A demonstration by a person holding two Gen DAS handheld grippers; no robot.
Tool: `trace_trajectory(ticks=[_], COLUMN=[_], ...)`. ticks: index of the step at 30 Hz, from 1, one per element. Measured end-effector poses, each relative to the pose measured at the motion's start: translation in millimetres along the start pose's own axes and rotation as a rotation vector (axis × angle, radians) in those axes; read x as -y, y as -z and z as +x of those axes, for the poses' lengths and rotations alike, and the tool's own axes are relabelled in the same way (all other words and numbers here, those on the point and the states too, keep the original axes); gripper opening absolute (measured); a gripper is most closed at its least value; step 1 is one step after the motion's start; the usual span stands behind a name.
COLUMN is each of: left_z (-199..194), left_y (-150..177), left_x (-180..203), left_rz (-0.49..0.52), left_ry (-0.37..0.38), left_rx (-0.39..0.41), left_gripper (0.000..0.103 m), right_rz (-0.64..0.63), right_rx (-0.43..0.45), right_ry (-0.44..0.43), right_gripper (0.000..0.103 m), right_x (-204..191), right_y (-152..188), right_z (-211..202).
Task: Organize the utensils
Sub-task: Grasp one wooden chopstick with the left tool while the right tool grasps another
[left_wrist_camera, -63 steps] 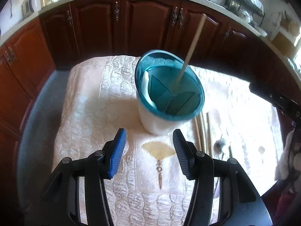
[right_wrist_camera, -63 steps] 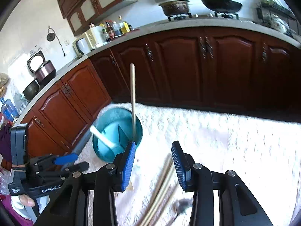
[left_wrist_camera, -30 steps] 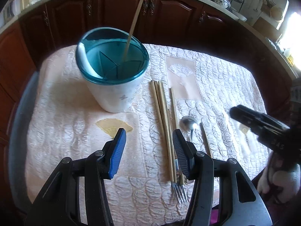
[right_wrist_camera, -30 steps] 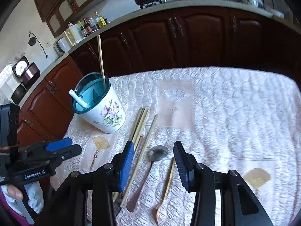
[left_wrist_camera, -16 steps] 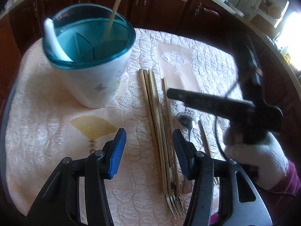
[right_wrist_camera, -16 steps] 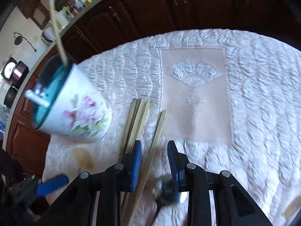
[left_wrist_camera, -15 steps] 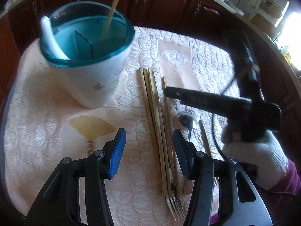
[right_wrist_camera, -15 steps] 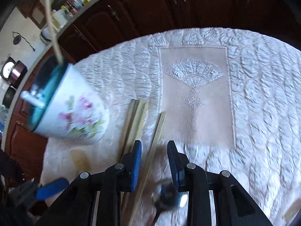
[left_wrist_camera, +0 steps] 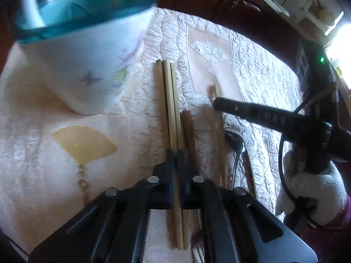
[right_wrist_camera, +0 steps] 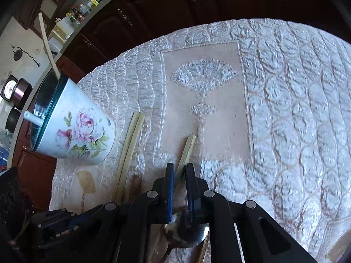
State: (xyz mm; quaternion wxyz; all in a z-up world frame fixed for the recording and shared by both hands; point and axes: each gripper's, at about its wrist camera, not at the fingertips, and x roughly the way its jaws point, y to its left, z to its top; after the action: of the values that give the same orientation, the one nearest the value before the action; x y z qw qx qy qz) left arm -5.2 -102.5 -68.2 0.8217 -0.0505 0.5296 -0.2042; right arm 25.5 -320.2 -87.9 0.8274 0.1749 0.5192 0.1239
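Observation:
A white floral utensil holder [left_wrist_camera: 87, 65] with a teal rim stands at the left; it also shows in the right wrist view [right_wrist_camera: 74, 135], holding one chopstick and a white spoon handle. My left gripper [left_wrist_camera: 174, 153] is shut on a bundle of wooden chopsticks [left_wrist_camera: 169, 100] lying on the cloth. My right gripper [right_wrist_camera: 179, 171] is shut on a single wooden chopstick [right_wrist_camera: 187, 148] beside the bundle [right_wrist_camera: 131, 140]. The right gripper's finger shows in the left wrist view [left_wrist_camera: 252, 111]. A metal spoon [right_wrist_camera: 188, 233] lies under the right gripper.
A quilted white tablecloth [right_wrist_camera: 296, 100] with fan motifs covers the table. A metal spoon [left_wrist_camera: 238, 144] and fork tines [left_wrist_camera: 198, 254] lie to the right of the chopsticks. Dark wooden cabinets [right_wrist_camera: 175, 4] stand behind the table.
Both grippers came down to the cloth and closed, the left on the chopstick bundle, the right on the single chopstick. Both were open half a second ago.

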Motion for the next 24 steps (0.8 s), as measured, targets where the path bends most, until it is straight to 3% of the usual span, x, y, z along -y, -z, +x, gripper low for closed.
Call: trace_trajectory(ticks=[3, 10, 12, 14, 15, 18, 19, 20, 24], left_z=[-16, -30, -34, -30, -28, -5, 4, 11, 4], left_y=[13, 27, 24, 20, 17, 8, 5, 4, 11], left_x=[-9, -21, -16, -6, 0, 11, 12, 12, 4], left_rz=[0.019, 0.022, 0.012, 0.016, 0.022, 0.027, 0.023, 0.022, 0.010], left_ry=[-0.006, -0.020, 0.023, 0.050, 0.051, 0.018, 0.010, 0.007, 0.017], left_rx=[-0.001, 0.001, 0.019, 0.026, 0.031, 0.010, -0.010, -0.028, -0.030], left_gripper=[0.001, 0.001, 0.013, 0.039, 0.039, 0.039, 0.032, 0.013, 0.004], right_rz=[-0.019, -0.029, -0.035, -0.038, -0.033, -0.022, -0.019, -0.018, -0.014], right_rx=[-0.013, -0.006, -0.003, -0.001, 0.000, 0.003, 0.005, 0.007, 0.008], right_ry=[-0.040, 0.017, 0.036, 0.048, 0.048, 0.038, 0.032, 0.028, -0.003], right_gripper=[0.008, 0.008, 0.008, 0.008, 0.008, 0.008, 0.008, 0.008, 0.008], right_x=[-6, -8, -9, -9, -7, -2, 1, -1, 3], right_y=[16, 36, 39, 35, 35, 22, 19, 23, 22], right_z=[-5, -9, -9, -10, -12, -16, -18, -23, -35])
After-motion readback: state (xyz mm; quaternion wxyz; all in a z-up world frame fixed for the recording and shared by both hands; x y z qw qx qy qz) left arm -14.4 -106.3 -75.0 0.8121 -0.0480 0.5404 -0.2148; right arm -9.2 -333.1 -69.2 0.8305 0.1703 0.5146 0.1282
